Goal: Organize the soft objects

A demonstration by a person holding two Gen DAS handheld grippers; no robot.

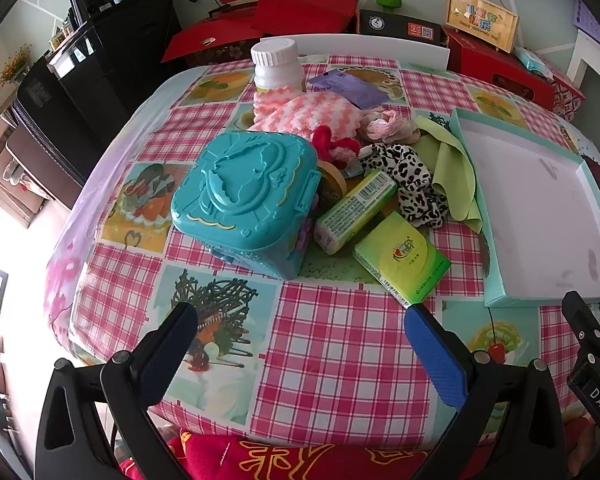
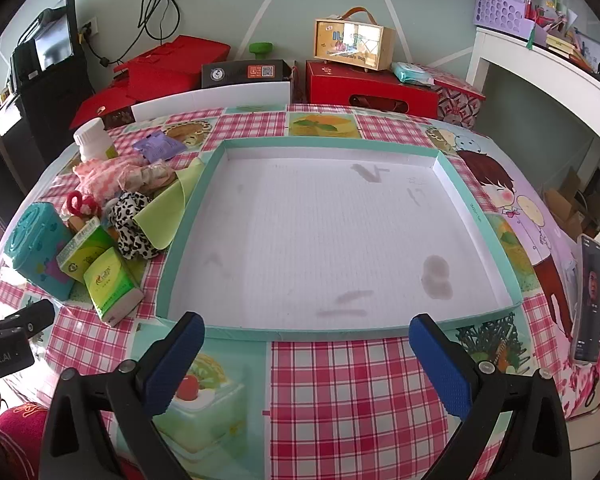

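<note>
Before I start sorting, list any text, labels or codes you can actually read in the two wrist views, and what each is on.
"DAS": black body of the right gripper.
"Robot.AI", start cut off: black body of the left gripper.
QR code, no legible words: black flat box behind the table.
Too small or blurred: green tissue packet, barcoded green stick pack, wooden-framed yellow sign, purple sachet.
</note>
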